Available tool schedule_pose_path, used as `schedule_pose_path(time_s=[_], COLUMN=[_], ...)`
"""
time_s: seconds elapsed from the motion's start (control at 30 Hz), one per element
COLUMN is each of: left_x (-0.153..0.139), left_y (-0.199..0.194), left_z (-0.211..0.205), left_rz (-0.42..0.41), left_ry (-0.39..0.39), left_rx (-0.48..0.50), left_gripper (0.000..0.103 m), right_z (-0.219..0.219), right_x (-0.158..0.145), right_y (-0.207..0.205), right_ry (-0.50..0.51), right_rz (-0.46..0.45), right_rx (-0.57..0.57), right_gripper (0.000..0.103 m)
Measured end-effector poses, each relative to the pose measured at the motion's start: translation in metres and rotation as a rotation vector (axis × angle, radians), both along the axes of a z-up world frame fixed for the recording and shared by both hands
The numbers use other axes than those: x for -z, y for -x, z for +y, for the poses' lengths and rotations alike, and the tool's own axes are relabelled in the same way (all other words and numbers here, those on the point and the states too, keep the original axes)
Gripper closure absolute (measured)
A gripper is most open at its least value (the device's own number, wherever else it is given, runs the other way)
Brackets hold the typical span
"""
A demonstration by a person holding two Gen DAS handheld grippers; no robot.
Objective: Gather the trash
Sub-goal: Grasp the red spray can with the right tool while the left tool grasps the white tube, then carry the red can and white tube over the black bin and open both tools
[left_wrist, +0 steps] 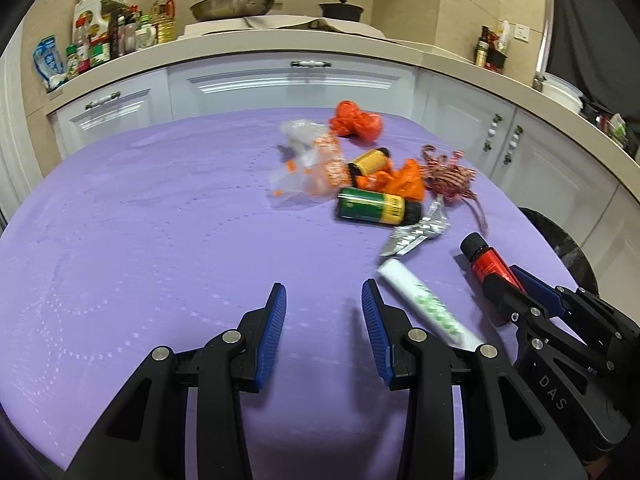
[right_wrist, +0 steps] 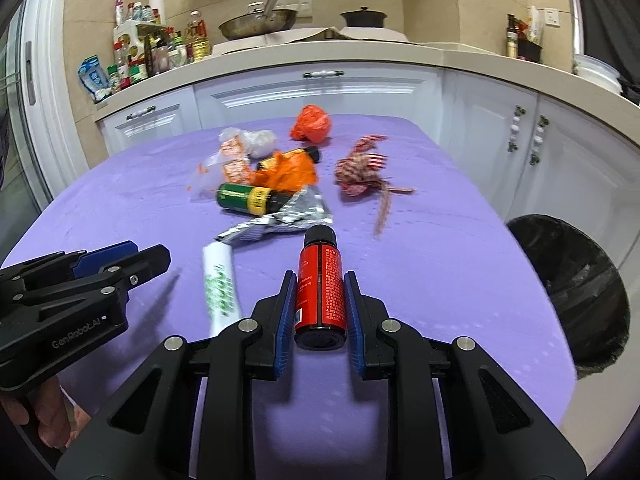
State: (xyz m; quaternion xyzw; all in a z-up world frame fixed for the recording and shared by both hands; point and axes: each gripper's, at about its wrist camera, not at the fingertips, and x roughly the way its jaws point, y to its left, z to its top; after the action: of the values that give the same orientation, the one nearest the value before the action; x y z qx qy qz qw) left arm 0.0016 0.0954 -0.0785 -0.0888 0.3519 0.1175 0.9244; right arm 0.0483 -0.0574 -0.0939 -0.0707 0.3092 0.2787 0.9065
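My right gripper (right_wrist: 320, 280) is shut on a small red bottle (right_wrist: 320, 288) with a black cap, held just above the purple table (right_wrist: 420, 264); it also shows in the left wrist view (left_wrist: 490, 266). My left gripper (left_wrist: 324, 292) is open and empty, just left of a white tube with green print (left_wrist: 424, 304), also seen in the right wrist view (right_wrist: 219, 284). Beyond lie a silver foil wrapper (right_wrist: 280, 216), a green and yellow bottle (right_wrist: 250, 197), orange plastic bags (right_wrist: 312, 124), clear wrappers (left_wrist: 308, 160) and a red striped ribbon (right_wrist: 364, 170).
A black-lined trash bin (right_wrist: 572, 292) stands at the table's right side. White cabinets (right_wrist: 320, 92) and a counter with bottles (right_wrist: 160, 52), a pan (right_wrist: 260, 20) and a pot (right_wrist: 362, 18) run behind the table. The left gripper (right_wrist: 120, 262) shows at the right view's left.
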Motion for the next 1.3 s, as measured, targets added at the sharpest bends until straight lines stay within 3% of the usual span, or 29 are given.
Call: schedule_pose_path(time_s=[0.4,0.67,1.0,1.3], left_x=[-0.001,0.014,0.015,0.014], left_y=[-0.011,-0.018,-0.009,-0.002], left_z=[-0.061,-0.078,-0.072,-0.067], left_rz=[0.005,0.046,0.038,0.022], left_ry=[-0.033,-0.070,-0.081,-0.071], left_rx=[0.105,0.126,0.129,0.153], left_gripper=[0.056,0.056,0.085,0.085], right_z=[-0.064,-0.079,-0.076,-0.070], right_x=[0.002,0.003,0.005,0.003], right_y=[0.000,0.000,0.000,0.003], right_ry=[-0.059,-0.088,-0.090,-0.073], right_rz=[0.005,0.007,0.008,-0.003], right_rx=[0.105,0.121,0.113,0.118], right_gripper=[0.080,0.080,0.080,0.080])
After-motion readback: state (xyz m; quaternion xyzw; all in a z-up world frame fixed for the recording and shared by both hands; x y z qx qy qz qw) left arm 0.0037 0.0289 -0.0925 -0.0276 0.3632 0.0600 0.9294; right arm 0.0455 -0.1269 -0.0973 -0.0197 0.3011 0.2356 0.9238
